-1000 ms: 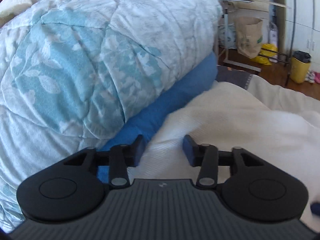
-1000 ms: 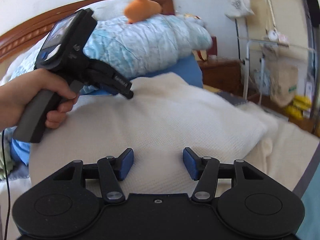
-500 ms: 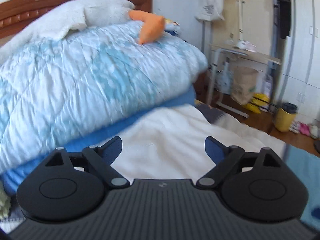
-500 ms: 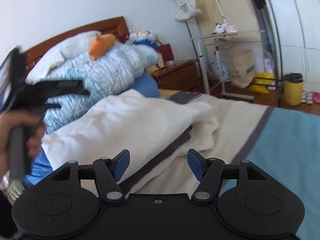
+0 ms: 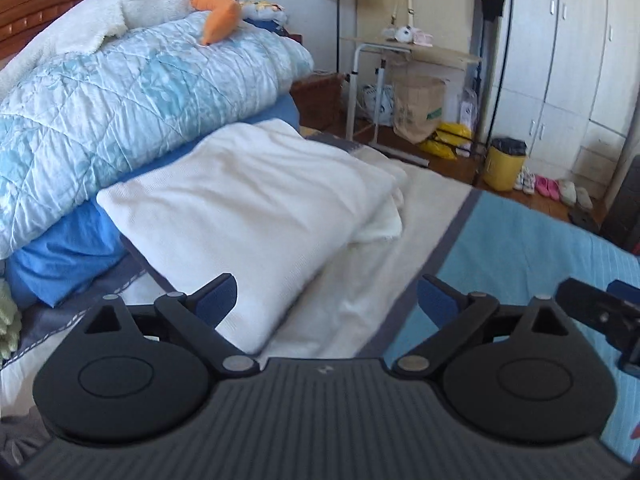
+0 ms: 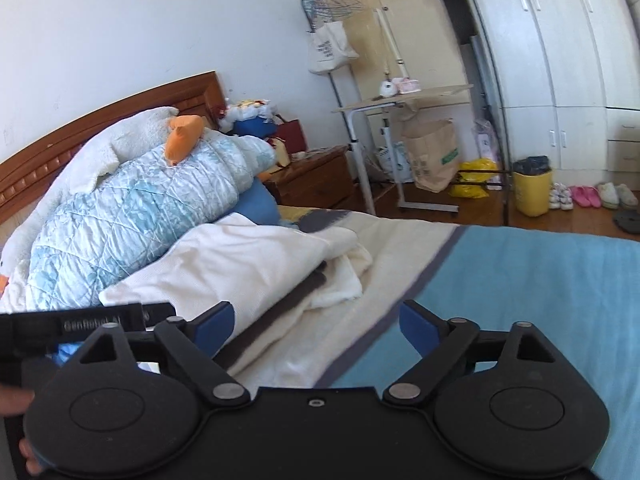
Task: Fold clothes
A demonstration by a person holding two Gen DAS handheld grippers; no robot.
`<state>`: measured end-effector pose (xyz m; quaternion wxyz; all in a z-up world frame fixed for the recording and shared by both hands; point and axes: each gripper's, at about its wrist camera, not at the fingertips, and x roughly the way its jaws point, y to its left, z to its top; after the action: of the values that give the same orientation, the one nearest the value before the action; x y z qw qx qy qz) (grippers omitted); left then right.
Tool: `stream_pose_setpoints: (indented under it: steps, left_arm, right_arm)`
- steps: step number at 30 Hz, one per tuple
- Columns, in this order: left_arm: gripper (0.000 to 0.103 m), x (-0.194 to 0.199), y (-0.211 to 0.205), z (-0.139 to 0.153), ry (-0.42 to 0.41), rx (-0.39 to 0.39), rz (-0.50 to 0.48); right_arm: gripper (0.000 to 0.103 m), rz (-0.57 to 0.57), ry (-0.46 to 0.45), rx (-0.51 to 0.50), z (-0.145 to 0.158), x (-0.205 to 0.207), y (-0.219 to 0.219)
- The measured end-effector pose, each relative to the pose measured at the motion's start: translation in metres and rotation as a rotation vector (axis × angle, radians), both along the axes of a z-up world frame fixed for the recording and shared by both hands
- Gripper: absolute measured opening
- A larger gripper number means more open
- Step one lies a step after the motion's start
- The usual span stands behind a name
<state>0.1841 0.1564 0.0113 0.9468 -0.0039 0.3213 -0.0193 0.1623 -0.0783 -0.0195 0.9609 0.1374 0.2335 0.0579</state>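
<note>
A cream-white knitted garment [image 5: 256, 208] lies folded in a stack on the bed, against the blue quilt pile; it also shows in the right wrist view [image 6: 240, 264], with a dark band along its near edge. My left gripper [image 5: 326, 300] is open and empty, held above the bed just in front of the stack. My right gripper [image 6: 316, 322] is open and empty, to the right of the left one. The left gripper's body [image 6: 80, 324] shows at the right view's left edge.
A light-blue quilt [image 5: 120, 92] with an orange plush toy [image 5: 218, 20] is piled at the headboard, over a blue pillow [image 5: 60, 252]. A teal blanket [image 6: 520, 280] covers the bed's right side. A small table [image 6: 400, 100], paper bag and yellow bin [image 6: 532, 192] stand on the floor beyond.
Both grippers pulled back and up from the white garment, and their jaws opened wider. The garment stays folded on the bed.
</note>
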Motion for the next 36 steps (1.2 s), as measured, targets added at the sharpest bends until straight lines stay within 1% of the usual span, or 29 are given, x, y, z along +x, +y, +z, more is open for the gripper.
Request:
stream_pose_setpoints:
  steps: [2, 4, 7, 8, 12, 14, 16, 19, 22, 25, 27, 30, 34, 36]
  left_arm:
    - [0.098, -0.014, -0.009, -0.003, 0.020, -0.010, 0.000]
    - [0.098, -0.029, -0.017, -0.007, 0.022, -0.023, -0.008]
    - [0.100, -0.048, -0.026, -0.012, -0.004, -0.030, -0.023]
    - [0.101, -0.054, -0.029, -0.014, -0.014, -0.032, -0.029]
    - [0.102, -0.070, -0.036, -0.019, -0.042, -0.037, -0.013]
    - [0.103, -0.072, -0.040, -0.023, -0.035, -0.020, -0.023]
    - [0.103, -0.073, -0.047, -0.028, -0.024, 0.013, -0.040]
    - [0.103, -0.076, -0.055, -0.036, -0.027, 0.053, -0.047]
    - [0.103, -0.076, -0.058, -0.047, -0.032, 0.060, -0.055]
    - [0.103, -0.075, -0.061, -0.064, -0.040, 0.125, -0.047]
    - [0.103, -0.076, -0.065, -0.074, -0.052, 0.181, -0.056]
    - [0.103, -0.073, -0.064, -0.082, -0.012, 0.171, -0.069]
    - [0.103, -0.072, -0.058, -0.084, -0.003, 0.138, -0.051]
    - [0.103, -0.072, -0.059, -0.085, -0.001, 0.144, -0.049]
  right_arm:
    - [0.096, -0.023, 0.015, -0.015, -0.003, -0.012, -0.001]
    - [0.097, -0.032, 0.028, -0.025, -0.006, -0.024, -0.003]
    - [0.097, -0.038, 0.026, 0.002, -0.008, -0.042, -0.009]
    - [0.097, -0.041, 0.025, 0.014, -0.009, -0.047, -0.012]
    - [0.098, -0.059, 0.036, 0.024, -0.009, -0.062, -0.018]
    - [0.098, -0.067, 0.044, 0.019, -0.011, -0.067, -0.020]
    - [0.098, -0.075, 0.055, 0.011, -0.013, -0.069, -0.022]
    - [0.098, -0.095, 0.073, -0.001, -0.017, -0.072, -0.024]
    - [0.098, -0.118, 0.094, 0.003, -0.024, -0.074, -0.028]
    - [0.098, -0.153, 0.118, -0.016, -0.029, -0.072, -0.026]
    - [0.098, -0.175, 0.128, -0.010, -0.033, -0.070, -0.024]
    - [0.098, -0.164, 0.148, -0.019, -0.039, -0.065, -0.019]
    - [0.098, -0.173, 0.152, -0.061, -0.041, -0.065, -0.012]
    - [0.099, -0.188, 0.156, -0.070, -0.043, -0.064, -0.010]
